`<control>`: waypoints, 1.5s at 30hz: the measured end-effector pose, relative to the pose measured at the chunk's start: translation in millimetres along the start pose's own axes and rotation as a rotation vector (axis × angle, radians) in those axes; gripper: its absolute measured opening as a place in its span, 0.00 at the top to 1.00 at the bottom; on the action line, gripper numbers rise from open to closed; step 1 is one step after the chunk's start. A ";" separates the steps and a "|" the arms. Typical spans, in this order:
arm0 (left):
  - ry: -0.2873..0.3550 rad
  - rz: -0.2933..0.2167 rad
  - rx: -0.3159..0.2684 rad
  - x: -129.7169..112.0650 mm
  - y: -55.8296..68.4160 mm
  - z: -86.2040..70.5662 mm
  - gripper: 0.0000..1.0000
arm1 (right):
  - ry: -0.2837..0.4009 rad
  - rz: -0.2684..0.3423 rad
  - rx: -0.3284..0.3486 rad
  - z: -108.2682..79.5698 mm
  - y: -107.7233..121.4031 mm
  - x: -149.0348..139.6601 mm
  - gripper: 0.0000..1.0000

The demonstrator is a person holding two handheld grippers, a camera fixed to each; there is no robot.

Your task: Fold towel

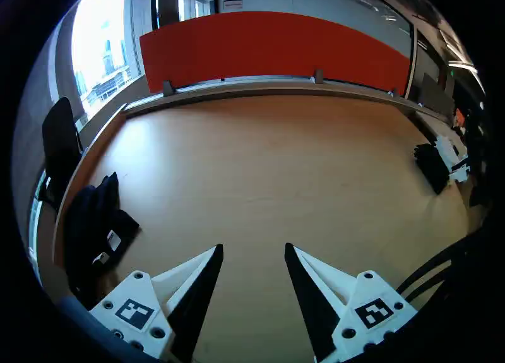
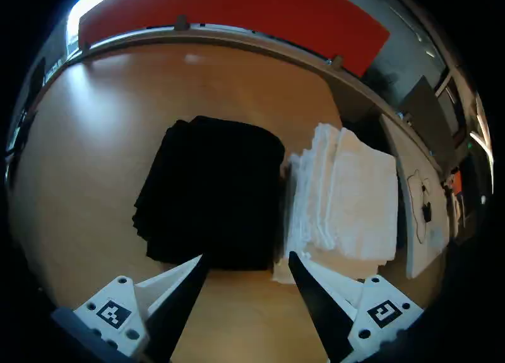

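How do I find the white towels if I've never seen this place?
Find the long red screen behind the wooden table. In the right gripper view, two folded stacks lie side by side on that table. The white towels are the right-hand stack, pale beside the black stack.

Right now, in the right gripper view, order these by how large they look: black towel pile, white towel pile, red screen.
1. black towel pile
2. white towel pile and red screen: about alike. The screen stands farther back, so I won't rank them.
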State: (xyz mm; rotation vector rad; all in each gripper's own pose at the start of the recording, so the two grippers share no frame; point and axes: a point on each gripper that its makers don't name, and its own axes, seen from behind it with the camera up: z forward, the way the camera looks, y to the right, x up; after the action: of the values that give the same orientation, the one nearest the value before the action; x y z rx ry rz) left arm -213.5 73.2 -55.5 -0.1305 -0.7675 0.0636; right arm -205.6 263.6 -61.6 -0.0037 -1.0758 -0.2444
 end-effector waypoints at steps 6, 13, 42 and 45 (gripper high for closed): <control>0.005 -0.006 0.000 0.9 -2.7 -1.4 0.29 | 0.021 0.020 0.003 -5.6 -2.9 5.2 0.04; 0.016 -0.009 0.001 2.7 -3.4 -4.3 0.29 | 0.074 0.057 0.007 -18.3 -9.3 15.1 0.04; 0.076 -0.032 0.025 19.5 -11.1 -17.3 0.29 | 0.266 0.331 -0.048 -50.4 -36.9 41.8 0.04; 0.084 -0.034 0.030 22.1 -13.2 -18.6 0.29 | 0.268 0.353 -0.060 -51.5 -35.4 43.9 0.04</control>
State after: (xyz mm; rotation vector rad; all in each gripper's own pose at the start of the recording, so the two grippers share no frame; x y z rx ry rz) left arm -184.6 60.6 -51.6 -0.0907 -0.6843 0.0375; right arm -148.1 214.4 -52.0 -0.2084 -0.7845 0.0422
